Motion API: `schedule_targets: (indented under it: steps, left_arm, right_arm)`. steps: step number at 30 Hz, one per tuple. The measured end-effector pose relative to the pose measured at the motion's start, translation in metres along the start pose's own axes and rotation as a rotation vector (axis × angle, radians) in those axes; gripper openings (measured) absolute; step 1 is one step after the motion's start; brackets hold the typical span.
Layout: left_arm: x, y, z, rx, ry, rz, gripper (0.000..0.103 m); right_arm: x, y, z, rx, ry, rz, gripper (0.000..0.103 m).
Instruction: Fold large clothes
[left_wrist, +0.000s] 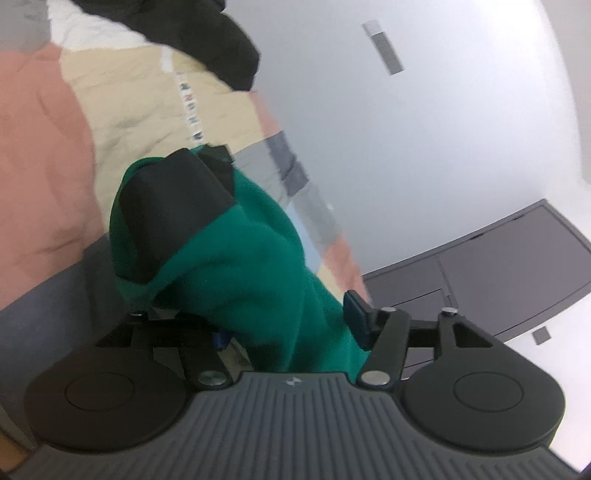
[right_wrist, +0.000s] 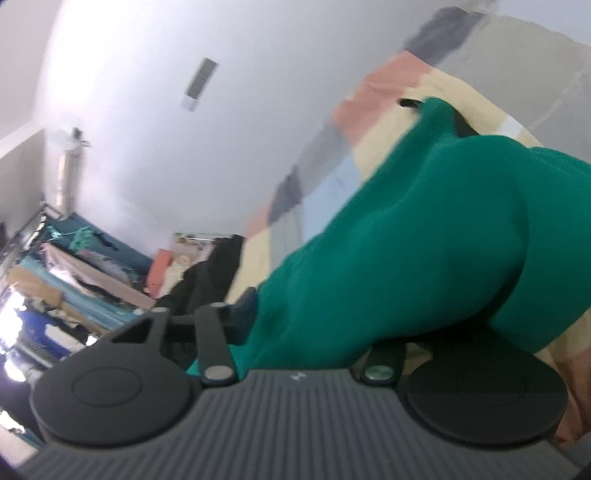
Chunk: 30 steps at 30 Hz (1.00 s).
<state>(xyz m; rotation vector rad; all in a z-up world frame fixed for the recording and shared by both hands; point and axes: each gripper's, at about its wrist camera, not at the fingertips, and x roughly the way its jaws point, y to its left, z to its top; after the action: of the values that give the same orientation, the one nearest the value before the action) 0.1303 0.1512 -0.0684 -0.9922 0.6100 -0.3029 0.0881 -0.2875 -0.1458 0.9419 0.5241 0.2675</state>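
Bed cover: patchwork of pink, cream, grey and pale blue squares, wrinkled.
Black cloth: lies on the far part of the bed cover.
Wall: white, plain.
Wall panel: grey and narrow, on the wall.
Grey cabinet: low, against the wall.
Cluttered shelves: boxes and coloured things, blurred.

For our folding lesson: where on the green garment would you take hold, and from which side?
Grip the green garment at its black-trimmed end, which stands clear above the patchwork bedspread. Come from the near side, along the cloth's length. The middle is bunched thick over the left tool, so a hold there would likely catch several layers.
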Motion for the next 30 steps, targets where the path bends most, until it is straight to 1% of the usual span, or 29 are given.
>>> schedule_targets:
  steps: [3, 7, 9, 13, 15, 17, 21, 26, 30]
  left_arm:
    - [-0.006, -0.005, 0.002, 0.009, -0.026, -0.037, 0.068]
    - [-0.009, -0.015, 0.004, 0.078, -0.063, -0.076, 0.071]
    - [-0.004, -0.022, 0.009, 0.122, -0.068, -0.079, 0.072]
    - [0.01, -0.042, 0.015, 0.26, -0.086, -0.077, 0.073]
    - [0.021, -0.05, 0.02, 0.317, -0.096, -0.063, 0.073]
    - [0.033, -0.054, 0.026, 0.339, -0.097, -0.056, 0.073]
    - [0.061, -0.063, 0.037, 0.418, -0.107, -0.043, 0.074]
    - [0.097, -0.074, 0.05, 0.556, -0.115, 0.012, 0.075]
    - [0.123, -0.076, 0.058, 0.625, -0.118, 0.044, 0.076]
  right_arm:
    - [-0.005, 0.006, 0.002, -0.03, -0.028, 0.038, 0.062]
    - [-0.007, 0.017, 0.013, -0.1, -0.076, 0.084, 0.062]
    - [0.0, 0.022, 0.018, -0.141, -0.079, 0.081, 0.062]
    - [0.024, 0.026, 0.033, -0.188, -0.07, 0.039, 0.062]
    - [0.033, 0.028, 0.042, -0.21, -0.07, 0.039, 0.062]
    - [0.042, 0.031, 0.051, -0.237, -0.062, 0.031, 0.062]
    - [0.064, 0.041, 0.063, -0.322, -0.055, -0.014, 0.062]
    - [0.089, 0.05, 0.07, -0.438, -0.072, -0.056, 0.062]
    - [0.096, 0.047, 0.073, -0.52, -0.11, -0.081, 0.062]
